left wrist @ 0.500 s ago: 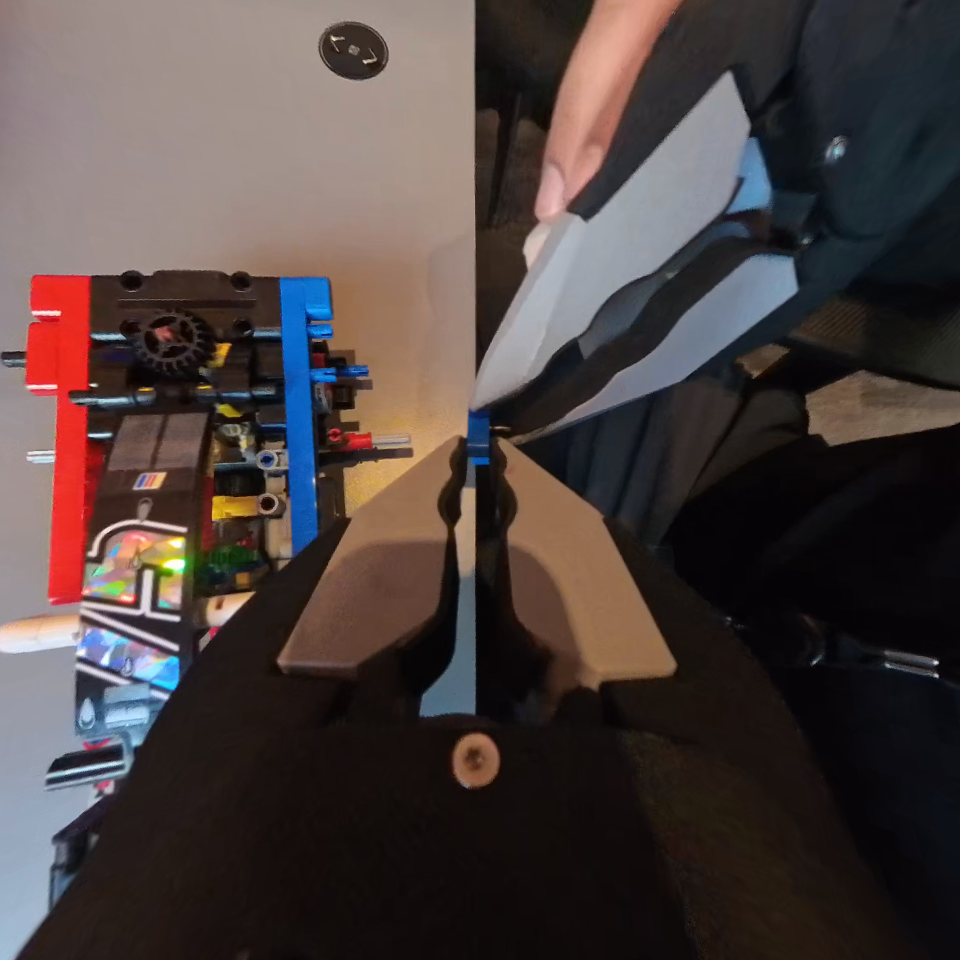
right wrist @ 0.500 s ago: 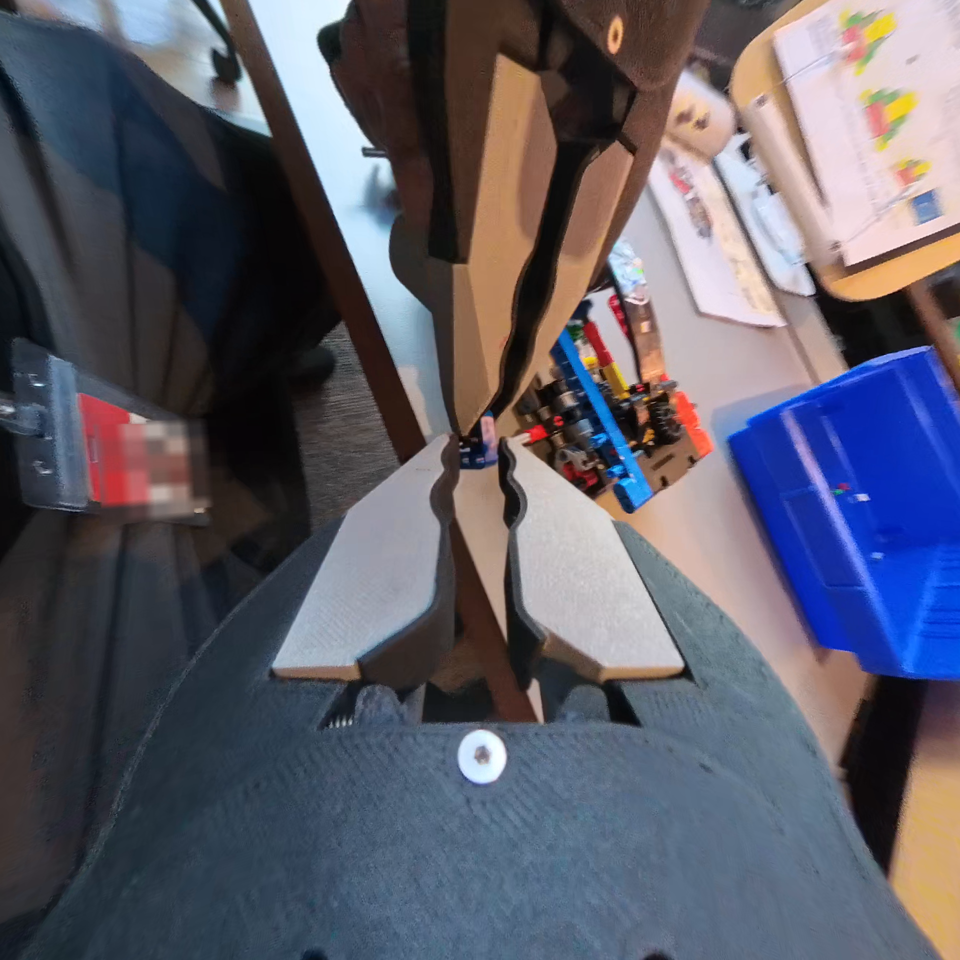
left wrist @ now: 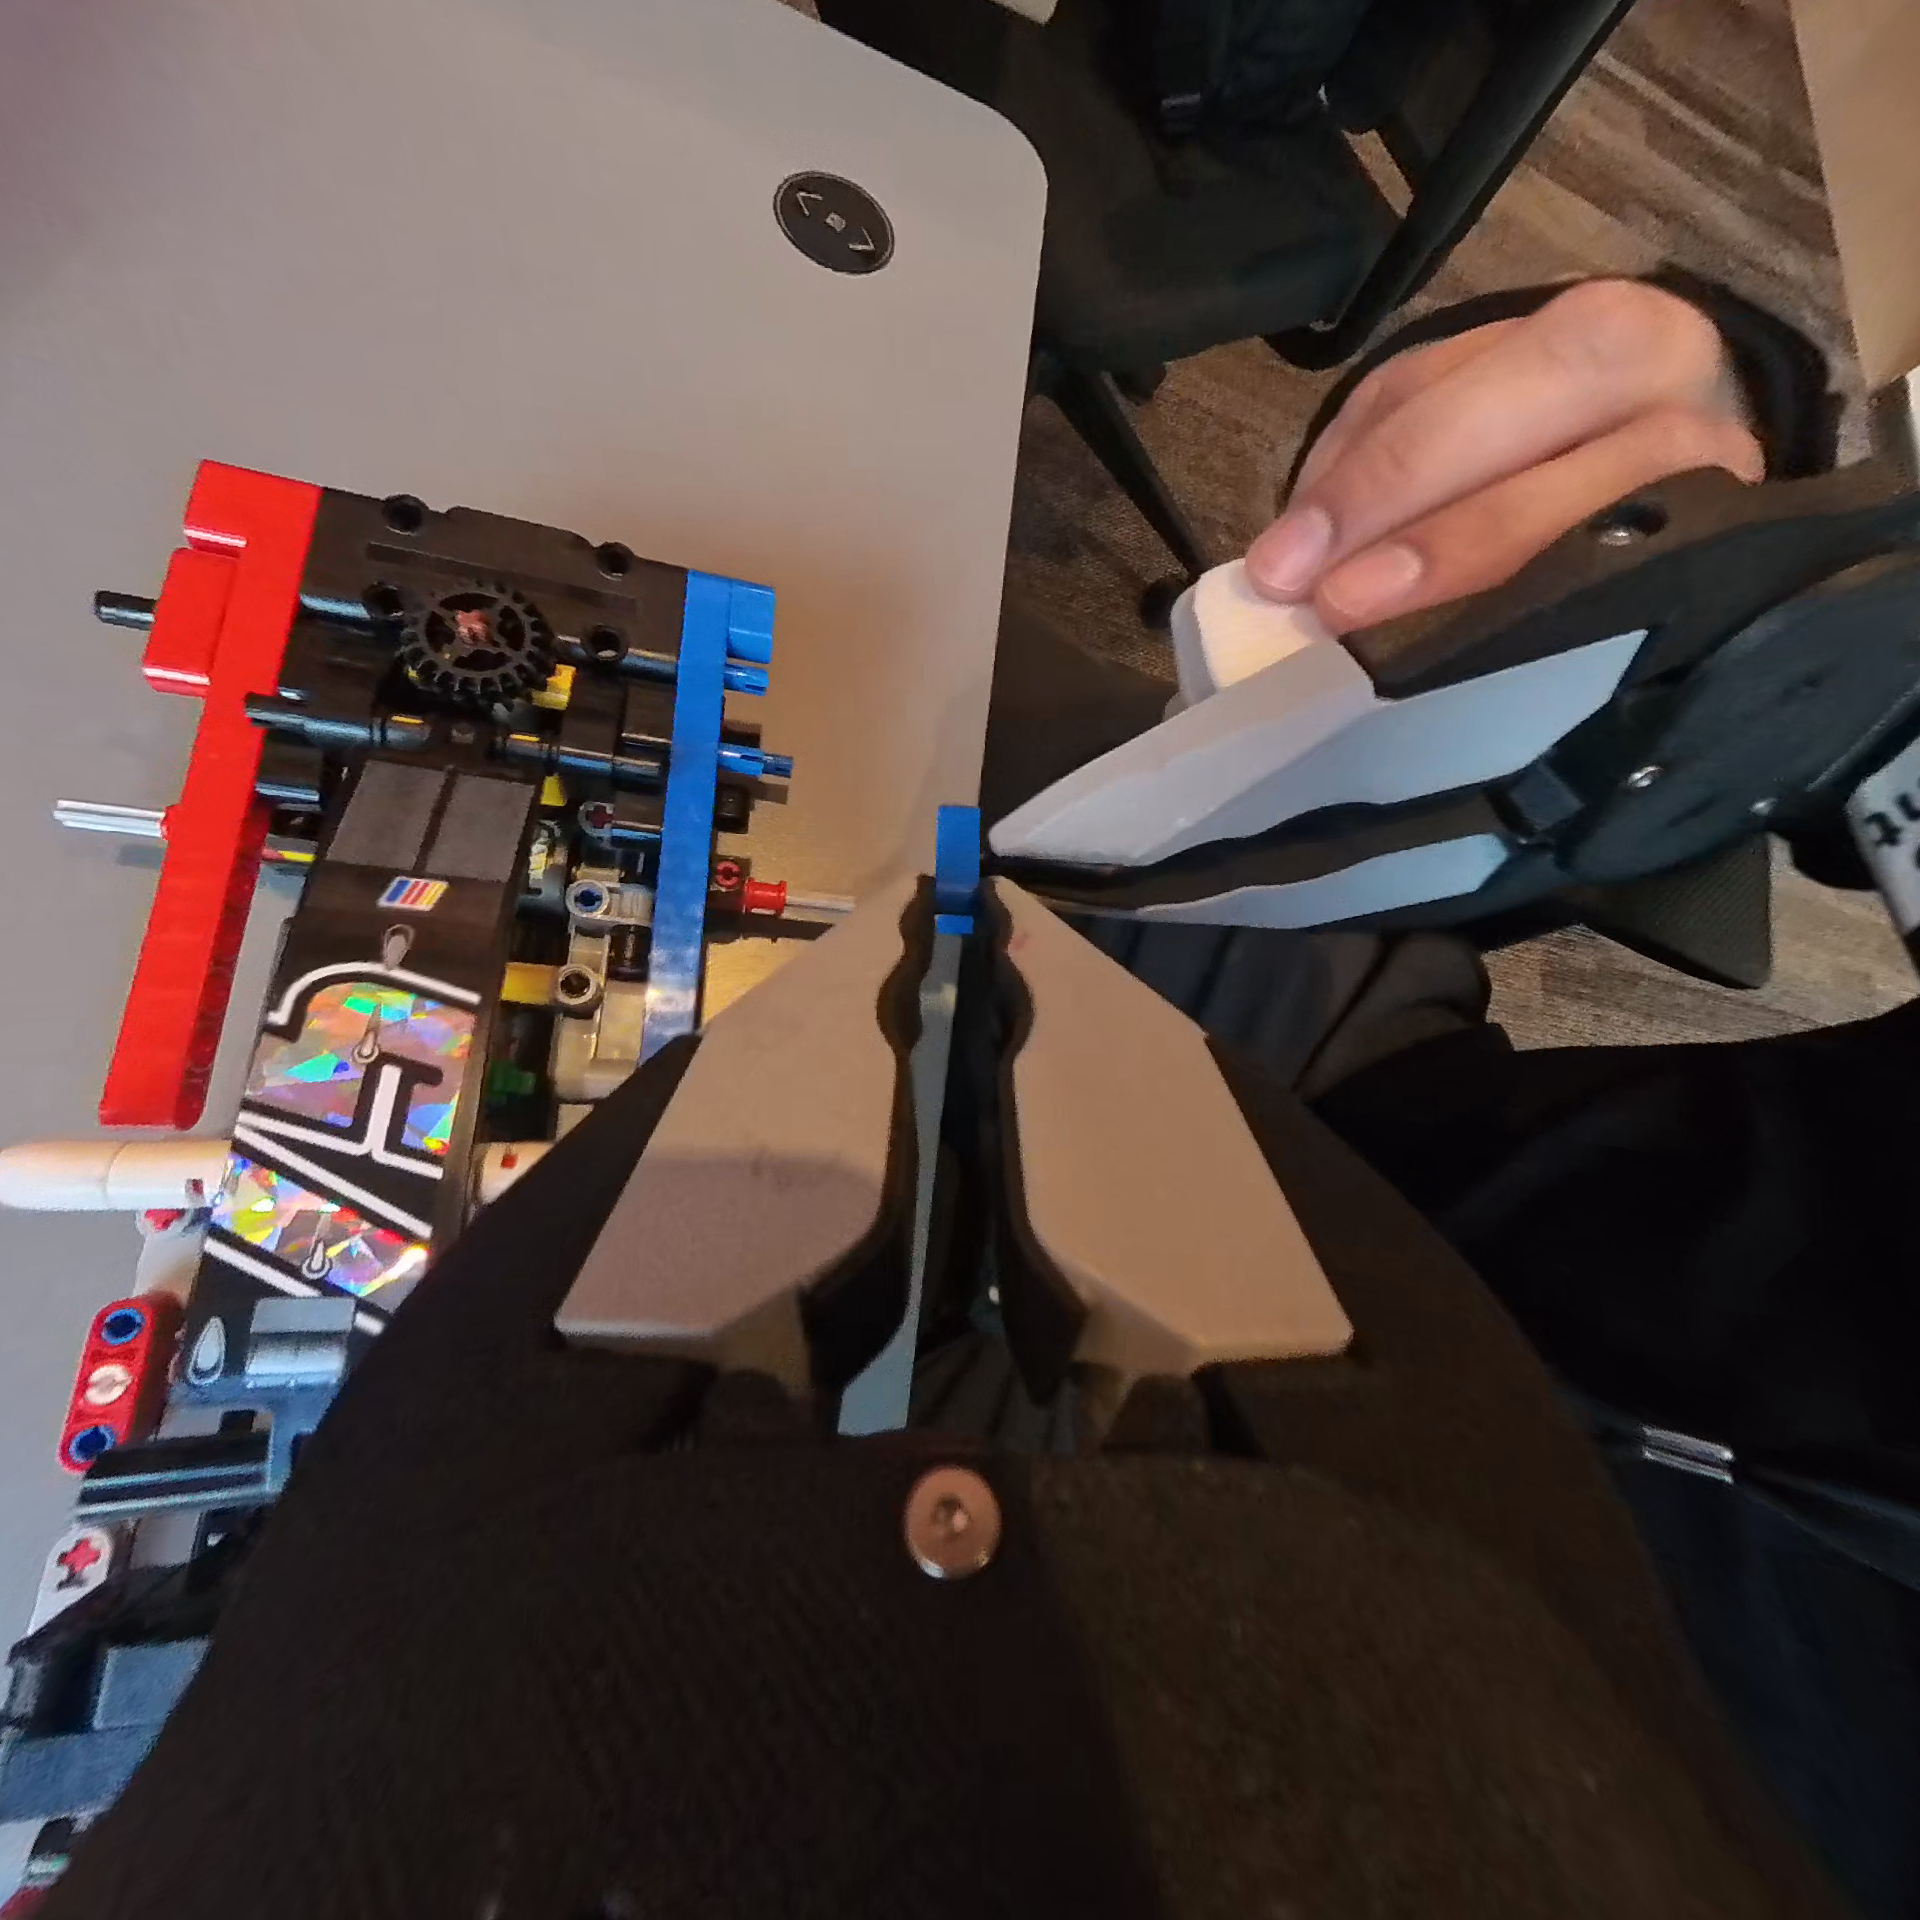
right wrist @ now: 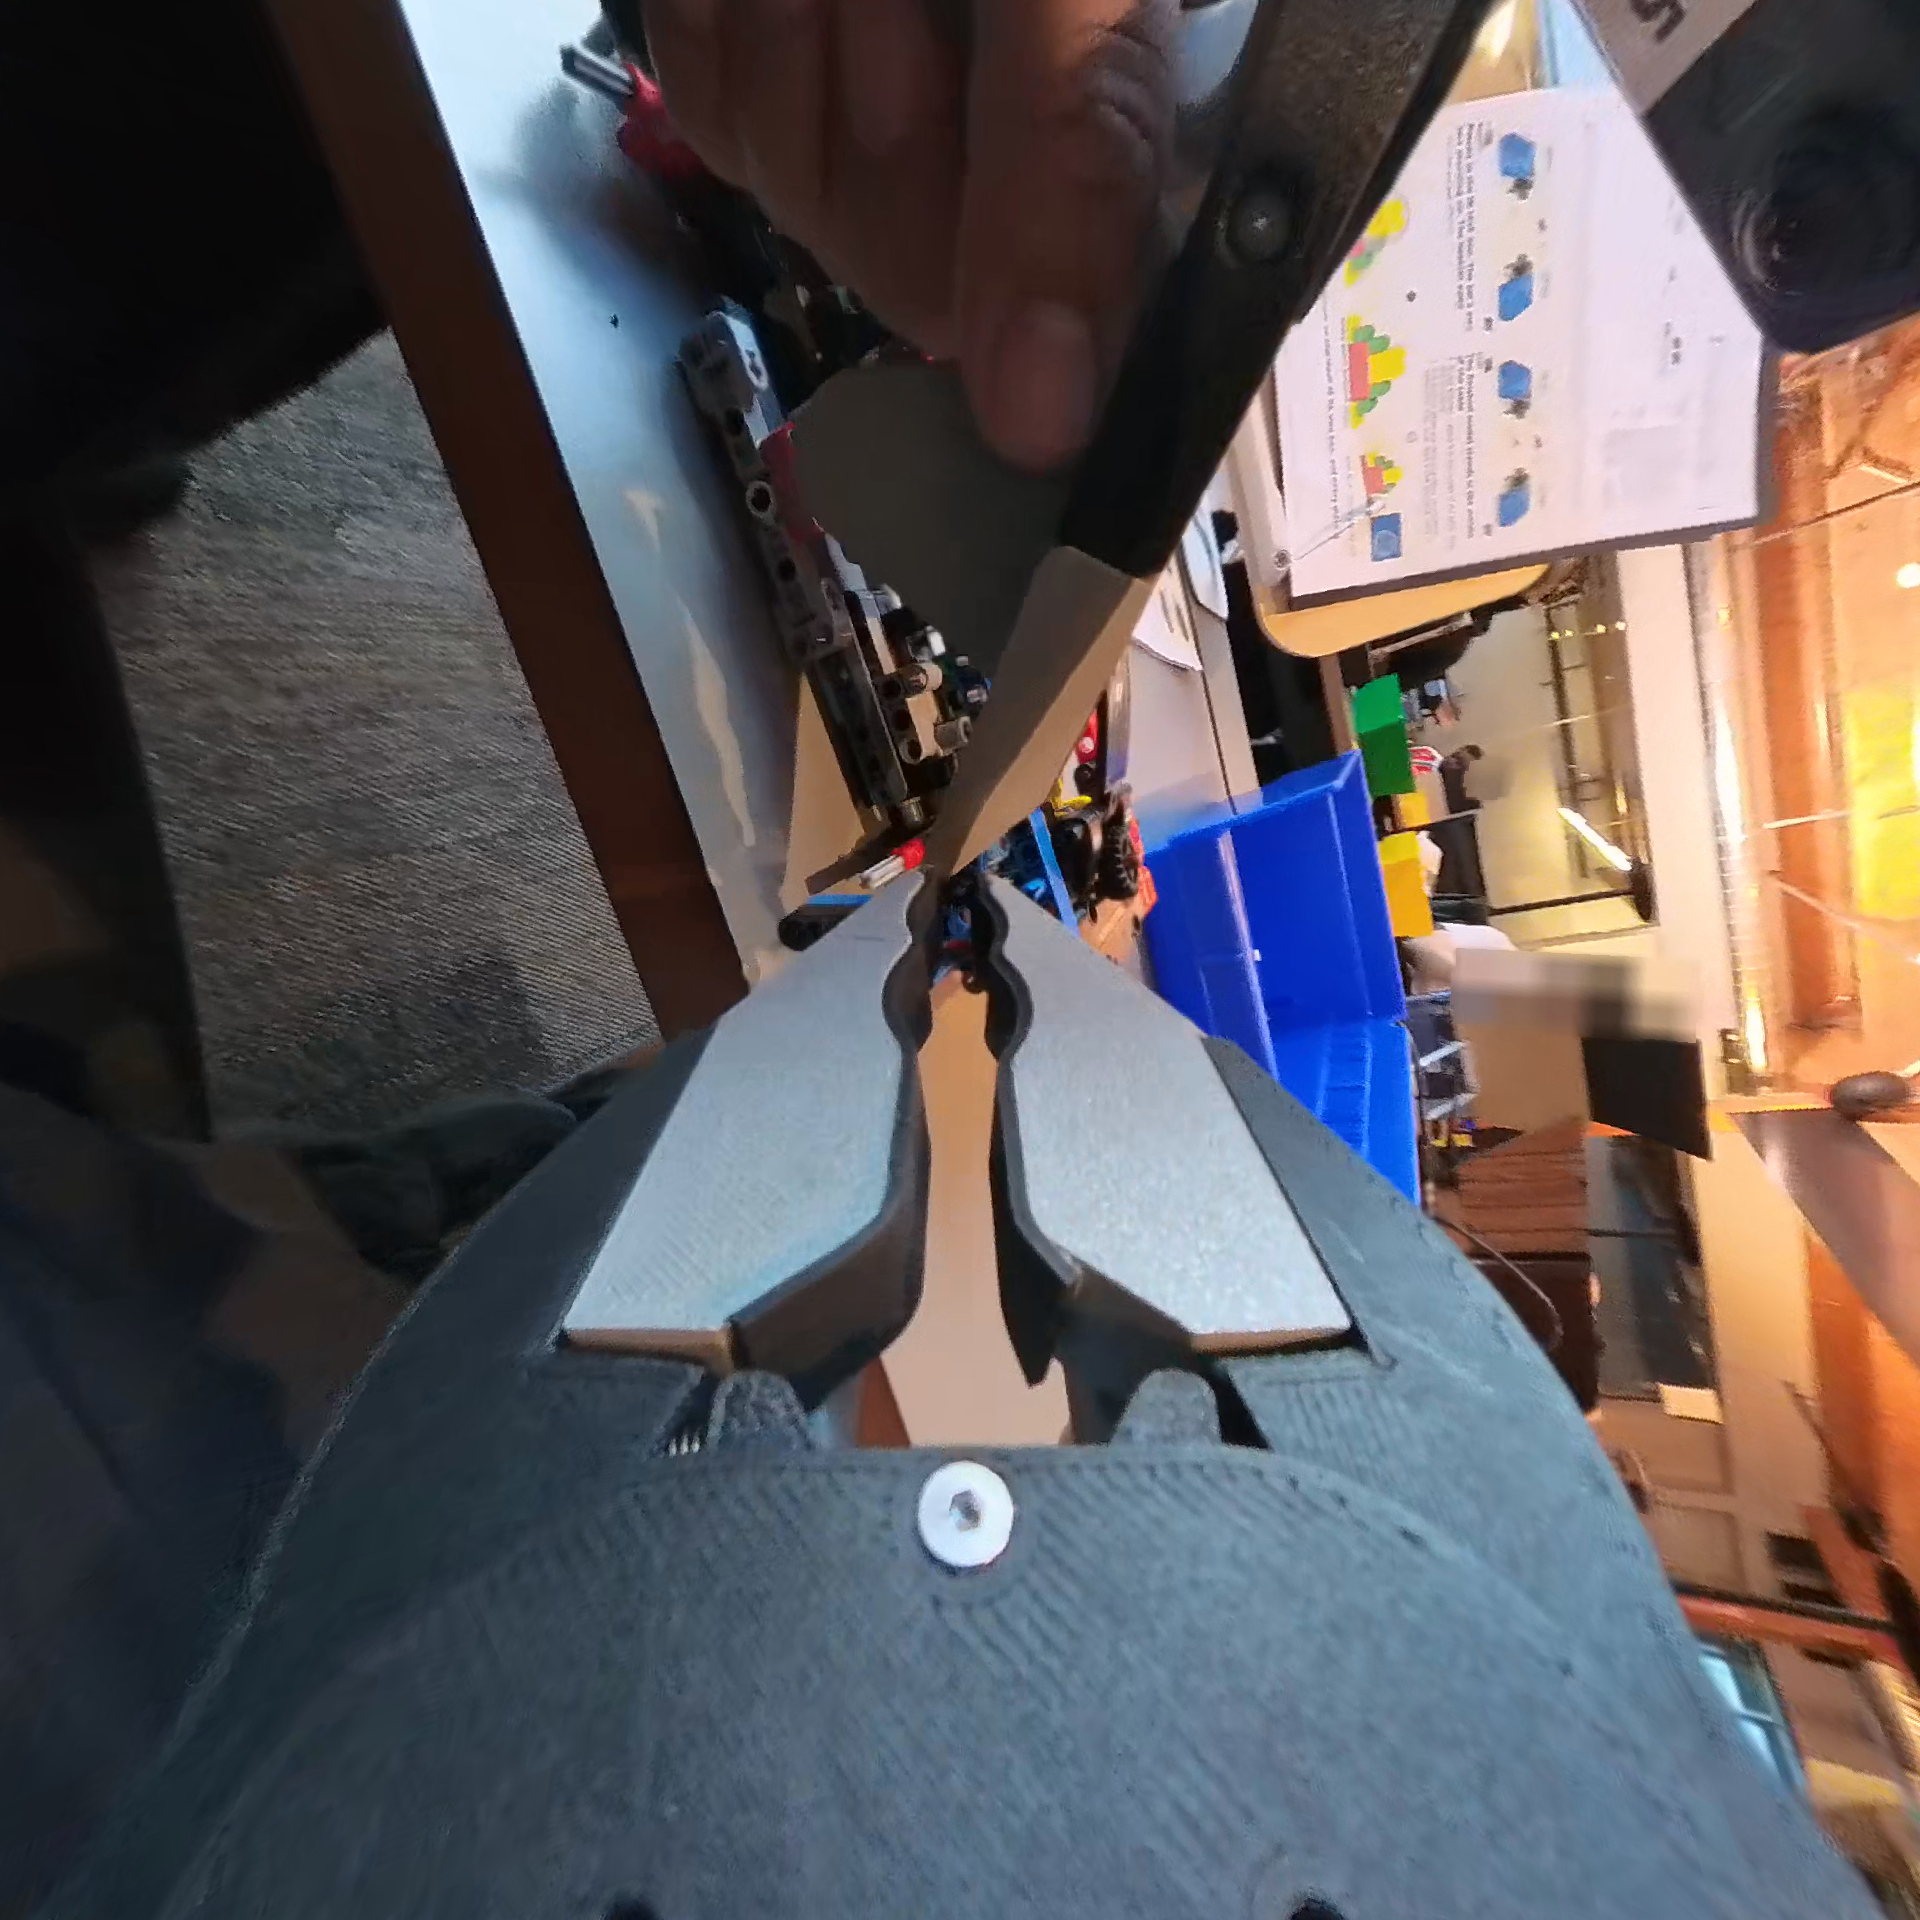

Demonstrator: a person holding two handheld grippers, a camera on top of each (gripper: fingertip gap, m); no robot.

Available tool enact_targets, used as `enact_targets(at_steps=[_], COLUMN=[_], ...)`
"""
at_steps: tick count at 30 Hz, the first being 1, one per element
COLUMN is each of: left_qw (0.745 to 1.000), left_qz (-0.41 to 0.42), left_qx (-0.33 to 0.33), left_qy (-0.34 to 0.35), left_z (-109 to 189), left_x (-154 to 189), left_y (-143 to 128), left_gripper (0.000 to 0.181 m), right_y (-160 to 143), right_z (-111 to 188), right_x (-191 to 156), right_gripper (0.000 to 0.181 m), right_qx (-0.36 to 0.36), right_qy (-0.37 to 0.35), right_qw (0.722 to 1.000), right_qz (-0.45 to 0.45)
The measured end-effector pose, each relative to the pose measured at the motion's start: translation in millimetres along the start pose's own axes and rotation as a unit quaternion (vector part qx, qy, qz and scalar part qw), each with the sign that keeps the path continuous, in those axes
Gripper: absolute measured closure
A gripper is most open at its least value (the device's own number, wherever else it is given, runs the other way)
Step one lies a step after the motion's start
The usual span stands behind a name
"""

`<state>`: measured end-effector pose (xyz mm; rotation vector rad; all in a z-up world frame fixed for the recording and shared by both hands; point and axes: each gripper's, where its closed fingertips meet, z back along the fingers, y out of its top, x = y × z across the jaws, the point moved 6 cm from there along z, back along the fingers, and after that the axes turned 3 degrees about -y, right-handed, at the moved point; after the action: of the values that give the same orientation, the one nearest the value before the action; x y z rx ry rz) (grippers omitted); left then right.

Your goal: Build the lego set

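While the left gripper (left wrist: 954, 902) is pinching a small blue piece (left wrist: 954, 847) at the very tips of its fingers, the grip is looking thin: only the lower end of the piece is sitting between the tips, and the rest is standing out beyond them. If the right gripper (left wrist: 1013, 857) is pushing sideways against it, the piece could probably twist or pop out and fall past the bench (left wrist: 520, 343) edge to the carpet below, because both grippers are meeting just over that edge.

The right gripper is coming in from the right of the left fingers, with its tips touching or almost touching the blue piece. In the right wrist view its fingers (right wrist: 800, 1122) are narrow, with a small gap at the tips (right wrist: 951, 899); whether they are already gripping something is not possible to tell. A hand (left wrist: 1507, 436) is wrapping the right gripper from above, with fingertips lying on its pale top block.

The half-built lego set (left wrist: 436, 883), with a red beam, a blue beam and a black gear, is lying flat on the bench to the left of the left fingers, near but apart from them. A blue bin (right wrist: 1299, 935) is standing beyond the right fingers.
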<state>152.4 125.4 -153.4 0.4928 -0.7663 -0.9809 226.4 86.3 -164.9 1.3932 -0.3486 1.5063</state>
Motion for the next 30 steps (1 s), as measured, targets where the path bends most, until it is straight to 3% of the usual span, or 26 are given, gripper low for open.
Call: enact_targets(at_steps=[8,9,12,17,19,21,23,30], left_qw=[0.999,0.999,0.999,0.996,0.997,0.995,0.986,0.952], left_qz=[0.016,0.014,0.01,-0.045,-0.046,-0.018,0.014,-0.081], left_qx=[0.028,0.028,0.026,0.011,-0.022,-0.092,-0.15,-0.294], left_qy=[-0.027,-0.033,-0.031,0.082,0.052,-0.028,-0.077,-0.017], left_z=[11.0,13.8,25.7,72.7,74.5,61.4,45.6,6.9], left_x=[5.6,7.5,7.0,-35.0,-51.1,-64.0,-74.9,-89.6], left_y=[3.5,4.4,8.8,43.4,59.5,63.2,61.6,36.2], left_gripper=[0.175,0.164,0.157,0.136,0.117,0.096,0.089,0.072], right_y=[6.1,4.8,-2.9,-17.8,-23.4,-27.1,-27.9,-35.4], right_z=[6.1,6.7,7.0,4.6,-2.0,-8.3,-11.5,-19.7], right_x=[2.5,3.2,4.7,10.7,6.2,1.0,-1.5,-0.2], right_gripper=[0.181,0.181,0.181,0.181,0.181,0.181,0.181,0.181], right_qx=[0.012,0.011,0.008,0.02,0.019,0.018,0.022,0.025], right_qy=[-0.059,-0.065,-0.081,-0.131,-0.128,-0.123,-0.126,-0.136], right_qw=[0.997,0.997,0.995,0.982,0.977,0.971,0.968,0.966], right_qz=[0.04,0.044,0.058,0.131,0.172,0.202,0.215,0.219])
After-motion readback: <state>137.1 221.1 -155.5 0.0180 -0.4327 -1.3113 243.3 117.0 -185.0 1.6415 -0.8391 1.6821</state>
